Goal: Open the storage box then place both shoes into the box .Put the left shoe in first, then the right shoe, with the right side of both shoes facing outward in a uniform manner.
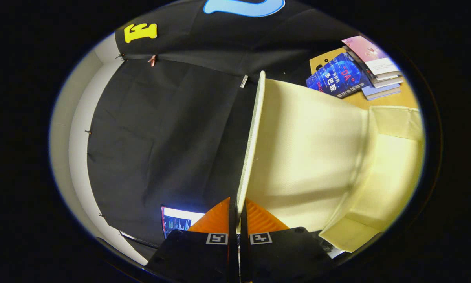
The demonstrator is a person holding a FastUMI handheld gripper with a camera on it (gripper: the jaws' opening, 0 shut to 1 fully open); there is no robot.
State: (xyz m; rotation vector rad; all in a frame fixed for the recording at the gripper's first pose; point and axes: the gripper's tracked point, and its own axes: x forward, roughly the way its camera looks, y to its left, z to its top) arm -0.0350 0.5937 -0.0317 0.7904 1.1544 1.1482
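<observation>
My gripper point(237, 212) is shut on the edge of the storage box lid point(306, 149), a cream fabric panel. The lid stands raised, and its thin rim point(253, 133) runs straight away from my fingertips. Its inner face spreads to the right of the fingers. Past a fold, the cream box body point(392, 173) lies further right, with a flap point(347, 236) near the right finger. The view is rolled sideways.
A stack of books point(353, 72) lies on a wooden table point(392, 100) beyond the box. A lit screen point(178, 222) glows just left of the fingers. Black cloth point(168, 133) hangs to the left of the lid, with a white wall point(76, 157) past it.
</observation>
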